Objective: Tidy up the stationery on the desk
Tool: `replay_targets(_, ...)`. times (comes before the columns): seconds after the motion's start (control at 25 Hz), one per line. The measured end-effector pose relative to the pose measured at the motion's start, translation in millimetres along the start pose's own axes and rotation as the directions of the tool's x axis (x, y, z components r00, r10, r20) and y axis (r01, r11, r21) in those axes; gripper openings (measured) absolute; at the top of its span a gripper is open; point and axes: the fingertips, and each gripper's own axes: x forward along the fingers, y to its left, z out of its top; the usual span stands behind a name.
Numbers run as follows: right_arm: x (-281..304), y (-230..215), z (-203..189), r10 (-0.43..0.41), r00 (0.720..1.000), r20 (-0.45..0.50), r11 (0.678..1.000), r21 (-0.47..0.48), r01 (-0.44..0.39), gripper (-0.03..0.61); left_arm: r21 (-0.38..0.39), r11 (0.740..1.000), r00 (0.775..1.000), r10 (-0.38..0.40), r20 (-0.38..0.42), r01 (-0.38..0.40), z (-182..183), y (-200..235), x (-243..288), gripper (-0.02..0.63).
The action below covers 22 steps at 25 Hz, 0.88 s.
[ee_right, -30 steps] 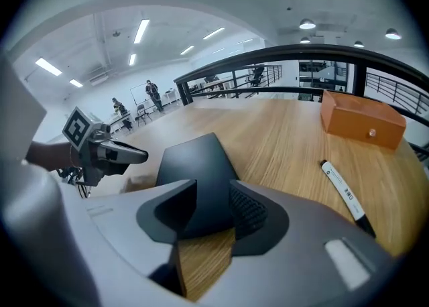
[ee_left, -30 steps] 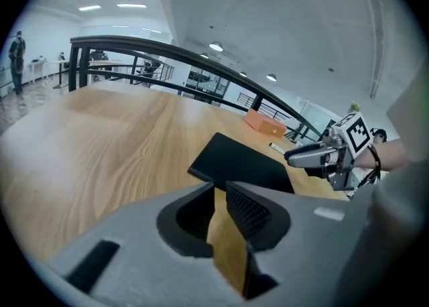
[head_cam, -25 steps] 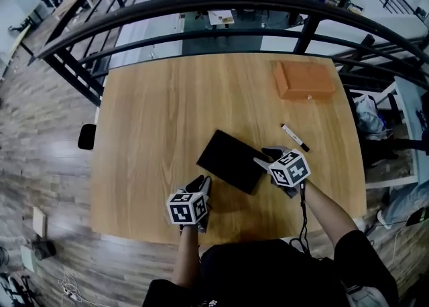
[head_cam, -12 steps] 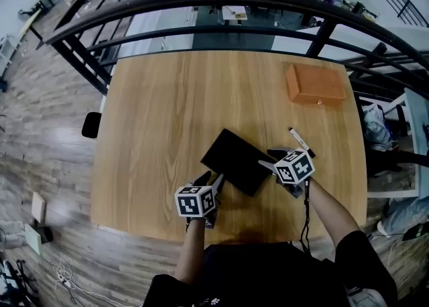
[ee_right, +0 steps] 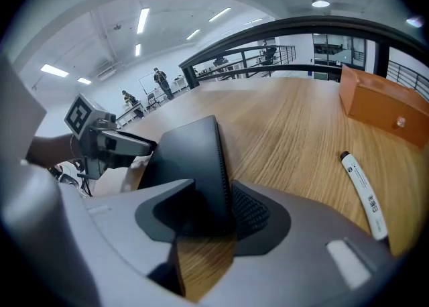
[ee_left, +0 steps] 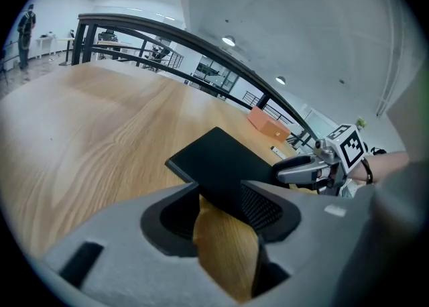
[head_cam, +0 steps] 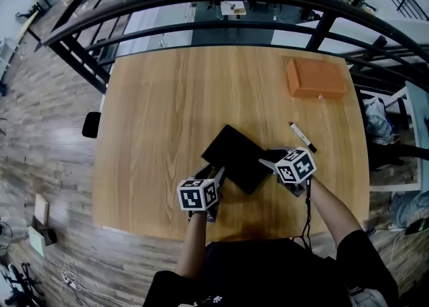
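the notebook [head_cam: 236,158] lies on the table [head_cam: 161,111], near its front edge. the marker [head_cam: 302,137] lies near it on the right. the box [head_cam: 316,78] sits behind both, at the far right corner.

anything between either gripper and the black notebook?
Nothing visible. The black notebook lies between both sets of jaws: the left gripper is open around its near corner, gap on one side; on the right gripper the jaws have just been closing, and the edge seems to touch both pads. The marker lies clear, to the right.
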Motion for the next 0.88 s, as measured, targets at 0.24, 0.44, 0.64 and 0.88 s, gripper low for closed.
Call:
replay_targets(0.24, -2.1, 10.3, -7.4, -0.009, 1.0, -0.002, 1.0, -0.01, 0.009, 0.173, 0.044, 0.999, 1.0, 0.001, -0.026, 0.001, 1.5, 4.2, 1.8, 0.165)
replay_targets(0.44, -3.7, 16.3, -14.4, -0.012, 1.0, -0.005, 1.0, -0.015, 0.012, 0.167, 0.093, 0.996, 0.999, 0.006, -0.052, -0.001, 3.7, 7.0, 6.9, 0.133)
replay_targets(0.64, -7.6, 20.8, -21.7, -0.029, 1.0, 0.005, 1.0, 0.011, 0.029, 0.167, 0.112, 0.994, 0.997, -0.008, -0.071, 0.016, 3.5, 5.5, 9.5, 0.121)
replay_targets(0.88, -12.3, 31.0, -33.7, -0.04, 0.999, 0.01, 0.998, 0.041, 0.039, 0.17, 0.116, 0.993, 0.996, -0.019, -0.092, 0.03, 0.1, 3.3, 10.6, 0.108)
